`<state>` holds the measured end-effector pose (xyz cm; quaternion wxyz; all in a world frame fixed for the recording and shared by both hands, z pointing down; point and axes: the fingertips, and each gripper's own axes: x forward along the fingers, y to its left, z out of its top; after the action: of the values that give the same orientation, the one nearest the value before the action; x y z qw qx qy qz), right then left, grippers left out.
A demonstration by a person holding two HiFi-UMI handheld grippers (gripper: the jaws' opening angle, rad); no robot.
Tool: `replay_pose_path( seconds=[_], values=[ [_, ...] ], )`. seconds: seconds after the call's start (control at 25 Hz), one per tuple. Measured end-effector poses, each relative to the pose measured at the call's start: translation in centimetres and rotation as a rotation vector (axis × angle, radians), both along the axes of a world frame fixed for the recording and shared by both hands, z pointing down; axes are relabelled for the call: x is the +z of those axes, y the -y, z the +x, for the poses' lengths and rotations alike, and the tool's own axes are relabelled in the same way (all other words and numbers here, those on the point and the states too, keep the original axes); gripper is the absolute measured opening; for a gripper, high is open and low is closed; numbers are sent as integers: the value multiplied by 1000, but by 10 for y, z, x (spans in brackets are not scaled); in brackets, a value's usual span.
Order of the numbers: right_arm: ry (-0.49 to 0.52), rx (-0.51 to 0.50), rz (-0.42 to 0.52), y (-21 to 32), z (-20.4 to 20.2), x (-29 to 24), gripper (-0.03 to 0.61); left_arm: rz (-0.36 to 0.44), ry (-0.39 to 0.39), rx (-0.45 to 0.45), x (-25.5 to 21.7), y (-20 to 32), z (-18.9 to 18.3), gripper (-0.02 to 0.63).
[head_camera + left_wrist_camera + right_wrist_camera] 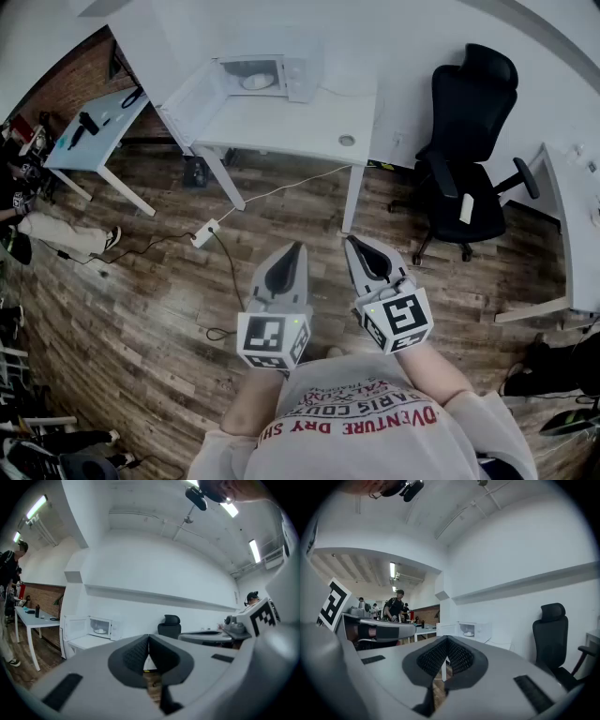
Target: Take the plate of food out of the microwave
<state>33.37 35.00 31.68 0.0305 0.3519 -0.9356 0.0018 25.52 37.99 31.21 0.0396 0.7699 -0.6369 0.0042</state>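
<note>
While both tools hang low over the wooden floor (141, 309) in front of me, the plate of food (255, 82) lies well apart from them. It sits inside the microwave (272, 73), on the far left part of the white table (291, 124).

Left gripper (298, 247): fingers pressed together at the tips, nothing between them. Right gripper (351, 240): fingers likewise pressed together, nothing pinched. The two are held side by side and close, both pointing toward the table.

Position of the plate relative to the fingers: in the left gripper view the microwave appears left of the closed tips and a little above them. In the right gripper view it appears just right of the tips and slightly above. Neither gripper touches the table or the appliance.

Condition of the plate: small, pale and round, with a light mound on it. I cannot make out what the food is from here. The microwave is white, and its door (192, 101) is swung fully open to the left, leaving the cavity exposed. A black office chair (466, 150) stands right of the table.
</note>
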Motion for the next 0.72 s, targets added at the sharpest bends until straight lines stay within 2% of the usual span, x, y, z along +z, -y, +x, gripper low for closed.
replay_pose_path(
  seconds=[0.4, 0.56, 0.72],
  values=[
    [6, 1, -14, -2, -4, 7, 3, -15, 8, -3, 10, -3, -4, 8],
    [51, 19, -43, 3, -11, 6, 3, -13, 9, -10, 10, -1, -15, 8],
    [40, 43, -64, 13, -26, 12, 3, -13, -4, -12, 10, 7, -37, 8]
  ],
)
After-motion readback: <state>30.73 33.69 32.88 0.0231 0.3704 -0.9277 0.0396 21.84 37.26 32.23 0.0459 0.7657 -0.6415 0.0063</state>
